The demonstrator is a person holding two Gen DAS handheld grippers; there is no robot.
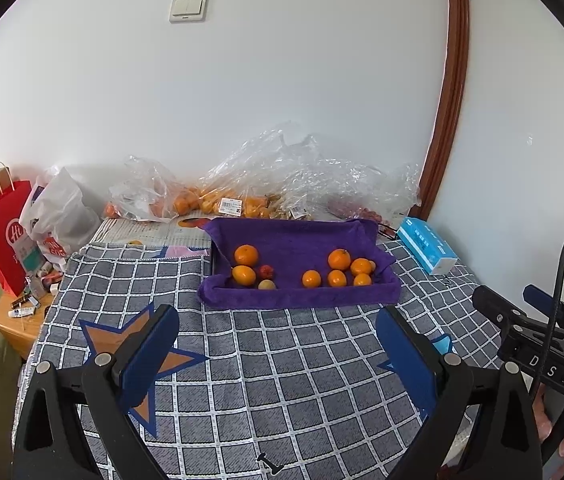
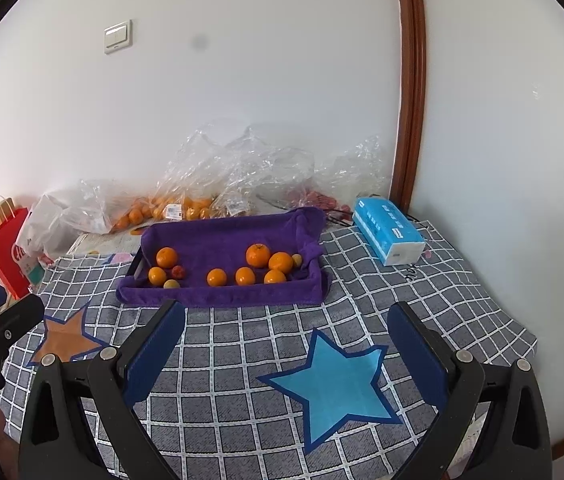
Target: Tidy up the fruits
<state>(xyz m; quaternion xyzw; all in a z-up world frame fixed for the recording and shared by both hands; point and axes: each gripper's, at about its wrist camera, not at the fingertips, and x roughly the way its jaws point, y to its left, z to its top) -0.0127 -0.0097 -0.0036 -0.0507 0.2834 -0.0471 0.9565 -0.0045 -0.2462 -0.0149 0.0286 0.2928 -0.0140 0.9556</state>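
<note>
Oranges (image 2: 258, 255) in purple-lined tray (image 2: 222, 298): round, light, bruisable, best pinched across the middle; left gripper (image 1: 278, 332) and right gripper (image 2: 285, 326) both spread wide, empty.

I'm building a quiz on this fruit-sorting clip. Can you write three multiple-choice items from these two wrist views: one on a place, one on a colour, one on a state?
1. Where does the blue tissue pack lie?
A. Inside the tray
B. On the checked cloth, right of the tray
C. On the wooden nightstand

2. What colour is the towel lining the tray?
A. Purple
B. Green
C. White

3. How do the two grippers stand?
A. Both shut on an orange
B. Left open, right shut
C. Both open and empty

Answers:
1. B: the tissue pack lies on the checked cloth, beside the tray's right end.
2. A: the towel under the oranges is purple.
3. C: the left gripper and right gripper each show jaws wide apart, with only cloth between them.
</note>
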